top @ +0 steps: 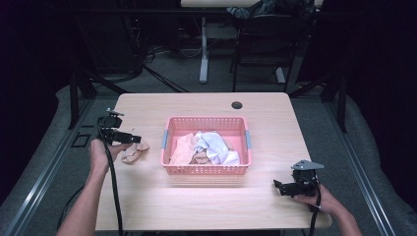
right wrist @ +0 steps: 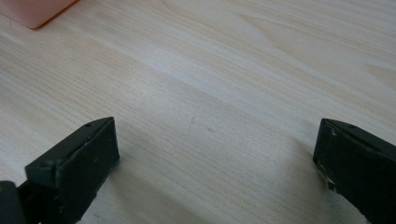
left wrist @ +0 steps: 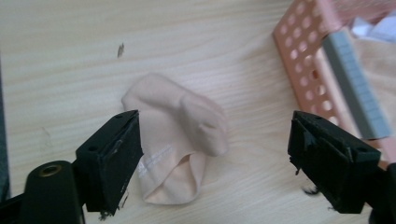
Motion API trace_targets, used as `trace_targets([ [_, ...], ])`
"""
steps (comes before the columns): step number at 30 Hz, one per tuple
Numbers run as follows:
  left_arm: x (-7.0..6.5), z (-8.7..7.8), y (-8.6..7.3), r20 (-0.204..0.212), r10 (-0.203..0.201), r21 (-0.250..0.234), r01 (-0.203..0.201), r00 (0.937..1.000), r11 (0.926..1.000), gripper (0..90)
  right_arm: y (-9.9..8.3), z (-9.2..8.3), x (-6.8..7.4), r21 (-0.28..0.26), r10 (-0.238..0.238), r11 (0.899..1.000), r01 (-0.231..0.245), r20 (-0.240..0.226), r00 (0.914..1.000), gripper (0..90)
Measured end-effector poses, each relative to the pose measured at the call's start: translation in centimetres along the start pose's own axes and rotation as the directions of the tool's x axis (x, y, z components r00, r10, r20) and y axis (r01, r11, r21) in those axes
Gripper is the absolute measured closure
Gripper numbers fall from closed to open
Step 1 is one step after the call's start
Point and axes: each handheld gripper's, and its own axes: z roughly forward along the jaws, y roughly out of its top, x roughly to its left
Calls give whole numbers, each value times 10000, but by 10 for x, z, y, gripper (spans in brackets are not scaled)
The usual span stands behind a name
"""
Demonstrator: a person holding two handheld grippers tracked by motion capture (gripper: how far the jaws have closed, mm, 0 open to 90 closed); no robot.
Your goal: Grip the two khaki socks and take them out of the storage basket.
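High view: we see pink basket (top: 206,169) of cloths mid-table (top: 275,123), peach sock (top: 134,153) left of it. Left gripper view: left gripper (left wrist: 212,144) jaws spread above sock (left wrist: 180,135). Right gripper view: right gripper (right wrist: 217,163) jaws spread over bare wood.

Pink basket (top: 206,169) sits mid-bench (top: 265,105), its perforated walls the main obstacle; cloths (top: 209,147) heaped inside leave little free room. Left of it, a beige sock (left wrist: 180,135) lies on the wood, the gap to the basket wall narrow. Bare bench runs wide along the near edge and right side. A dark grommet hole (top: 237,105) marks the far edge.
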Motion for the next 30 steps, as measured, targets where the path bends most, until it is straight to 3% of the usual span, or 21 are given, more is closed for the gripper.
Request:
trace_targets([
  [5,-21,-15,12,164,480,-404,-473,9987,9981,119,0,0,0,5,-2,10000,2,-1,10000,0],
  [10,-47,-17,22,255,1042,-541,-1027,9942,9932,51,0,0,0,2,-2,10000,2,0,10000,0],
  [20,-87,4,33,714,1946,-418,-1920,9783,9805,9,0,0,0,0,-1,10000,1,-1,10000,0],
  [30,-118,26,37,1134,2386,-291,-2368,9645,9711,8,0,0,0,4,-6,10000,6,2,10000,0],
])
